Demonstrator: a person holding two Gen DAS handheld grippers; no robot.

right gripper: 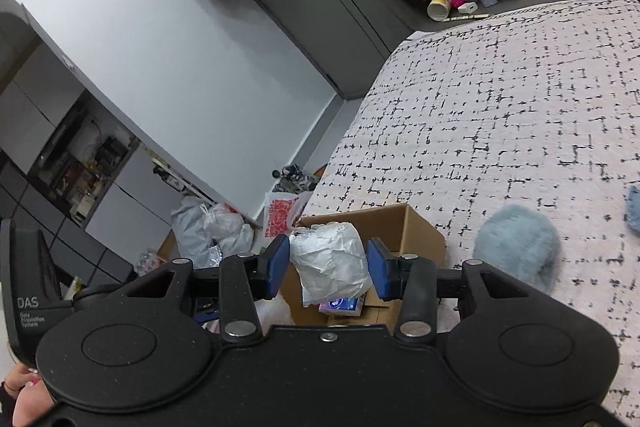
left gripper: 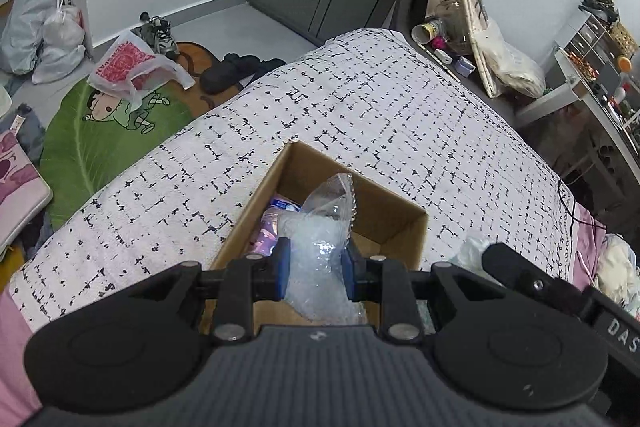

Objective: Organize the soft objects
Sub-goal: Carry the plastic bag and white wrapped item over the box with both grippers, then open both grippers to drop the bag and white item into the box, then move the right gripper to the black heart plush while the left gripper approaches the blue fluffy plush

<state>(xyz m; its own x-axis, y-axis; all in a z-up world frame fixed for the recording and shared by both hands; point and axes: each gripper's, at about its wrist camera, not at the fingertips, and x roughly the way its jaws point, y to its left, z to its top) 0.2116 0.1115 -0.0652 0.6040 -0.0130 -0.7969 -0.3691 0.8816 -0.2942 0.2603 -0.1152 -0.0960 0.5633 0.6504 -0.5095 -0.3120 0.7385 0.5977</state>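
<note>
An open cardboard box (left gripper: 394, 211) sits on the bed's black-and-white patterned cover (left gripper: 360, 99). My left gripper (left gripper: 316, 267) hangs over the box, its blue pads (left gripper: 282, 267) shut on a clear wad of bubble wrap (left gripper: 320, 223). Pink and blue-printed packets (left gripper: 270, 227) lie inside the box. In the right wrist view my right gripper (right gripper: 330, 263) is shut on a crumpled white plastic bag (right gripper: 332, 259), above the same box (right gripper: 408, 223). A blue-printed tissue pack (right gripper: 342, 305) shows below the bag. A fluffy pale-blue object (right gripper: 516, 247) rests on the cover to the box's right.
Left of the bed the floor holds a green cartoon mat (left gripper: 104, 131), plastic bags (left gripper: 128, 67), shoes and slippers (left gripper: 236, 67). Clutter lines the wall beyond the bed's far corner (left gripper: 472, 39). A desk (left gripper: 592, 87) stands to the right. Another blue fabric piece (right gripper: 633, 211) lies at the edge.
</note>
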